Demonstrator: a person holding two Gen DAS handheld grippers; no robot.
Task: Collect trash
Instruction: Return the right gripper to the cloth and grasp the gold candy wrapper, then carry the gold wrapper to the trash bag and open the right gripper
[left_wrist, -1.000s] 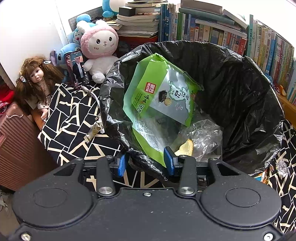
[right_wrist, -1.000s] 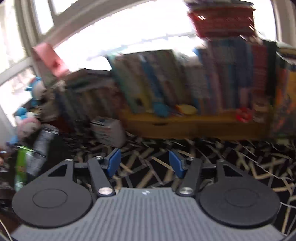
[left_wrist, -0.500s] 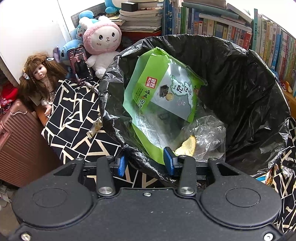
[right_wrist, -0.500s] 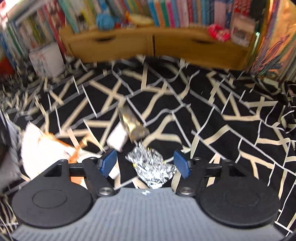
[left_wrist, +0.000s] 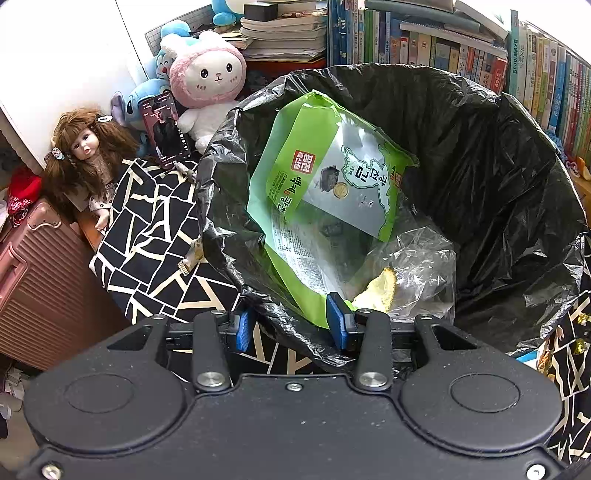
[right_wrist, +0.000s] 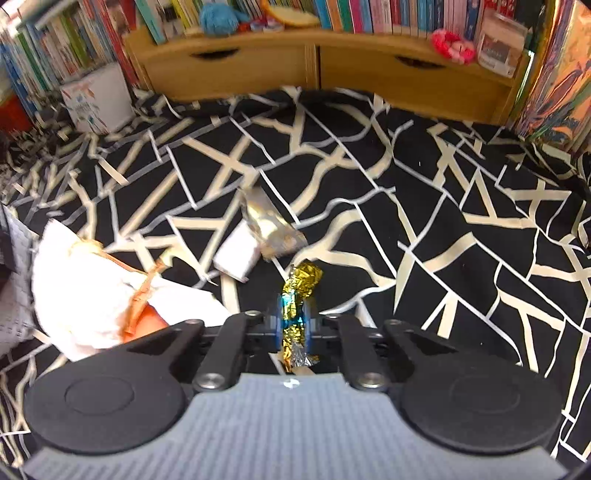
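My left gripper (left_wrist: 290, 326) is shut on the near rim of a black trash bag (left_wrist: 498, 177), which stands wide open. In the bag lie a green seaweed packet (left_wrist: 332, 184), a clear plastic bag (left_wrist: 421, 258) and a yellow peel (left_wrist: 376, 293). My right gripper (right_wrist: 293, 321) is shut on a crumpled gold and silver foil wrapper (right_wrist: 301, 284), held just above the black and cream patterned cloth (right_wrist: 461, 184). A flat silver wrapper (right_wrist: 271, 225), a small white piece (right_wrist: 236, 254) and a white crumpled paper with orange (right_wrist: 88, 295) lie on the cloth to the left and ahead.
A doll (left_wrist: 85, 155), plush toys (left_wrist: 207, 77), a phone (left_wrist: 166, 129) and a pink suitcase (left_wrist: 40, 280) stand left of the bag. A small wrapper (left_wrist: 190, 258) lies beside the bag. Bookshelves and a wooden drawer unit (right_wrist: 314, 62) line the back.
My right gripper swung down to the cloth, closed in on the foil wrapper and shut on it. The left gripper kept its hold and moved slightly nearer the bag.
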